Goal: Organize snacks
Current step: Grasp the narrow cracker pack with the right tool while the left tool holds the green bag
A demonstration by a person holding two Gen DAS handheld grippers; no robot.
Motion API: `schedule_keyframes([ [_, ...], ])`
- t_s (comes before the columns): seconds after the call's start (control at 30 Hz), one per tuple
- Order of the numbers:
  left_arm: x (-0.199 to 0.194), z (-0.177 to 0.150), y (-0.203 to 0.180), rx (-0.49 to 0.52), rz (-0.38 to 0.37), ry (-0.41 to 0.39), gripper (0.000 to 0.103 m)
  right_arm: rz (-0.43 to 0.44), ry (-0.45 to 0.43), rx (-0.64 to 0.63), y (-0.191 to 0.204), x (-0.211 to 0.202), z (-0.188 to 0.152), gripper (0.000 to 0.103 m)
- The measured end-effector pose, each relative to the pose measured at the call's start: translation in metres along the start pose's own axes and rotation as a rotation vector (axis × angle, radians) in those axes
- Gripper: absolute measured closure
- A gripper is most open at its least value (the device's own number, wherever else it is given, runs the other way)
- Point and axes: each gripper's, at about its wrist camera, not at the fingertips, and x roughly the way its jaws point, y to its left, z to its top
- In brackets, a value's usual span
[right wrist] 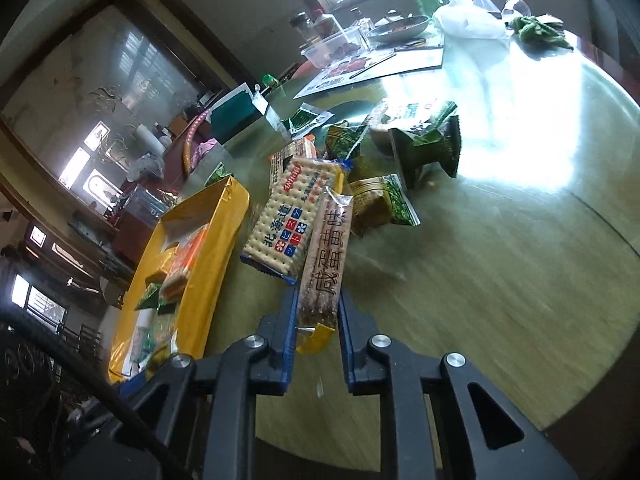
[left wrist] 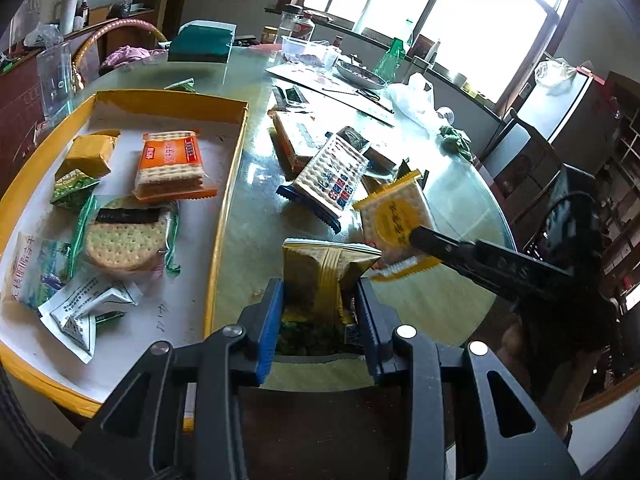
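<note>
My left gripper (left wrist: 320,304) is shut on a crumpled yellow-and-green snack packet (left wrist: 328,272), held just above the glass table top. My right gripper (right wrist: 318,320) is shut on a yellow-edged cracker pack (right wrist: 326,264), seen edge-on between its blue pads. In the left wrist view the same pack (left wrist: 394,220) hangs lifted at the right, pinched by the right gripper (left wrist: 420,240). A yellow tray (left wrist: 230,184) at the left holds an orange cracker pack (left wrist: 172,164), a round cracker pack (left wrist: 124,236) and several small packets. A blue-ended cracker pack (left wrist: 332,184) lies on the table beside the tray.
More green and yellow packets (right wrist: 380,204) lie loose beyond the blue-ended pack (right wrist: 288,220). At the far side stand a metal bowl (left wrist: 360,74), a clear plastic container (left wrist: 308,50), a white plastic bag (left wrist: 412,96), a green cloth (left wrist: 454,140) and a green box (left wrist: 202,42).
</note>
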Motion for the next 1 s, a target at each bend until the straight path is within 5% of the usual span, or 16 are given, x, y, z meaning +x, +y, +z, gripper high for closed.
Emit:
schedule_keyframes([
  [0.5, 0.005, -0.002, -0.001, 0.004, 0.013, 0.015, 0.065, 0.027, 0.046, -0.006, 0.004, 0.014, -0.007, 0.080],
  [1.0, -0.005, 0.000, 0.009, -0.031, 0.005, -0.015, 0.065, 0.015, -0.104, -0.022, 0.016, -0.024, -0.003, 0.087],
])
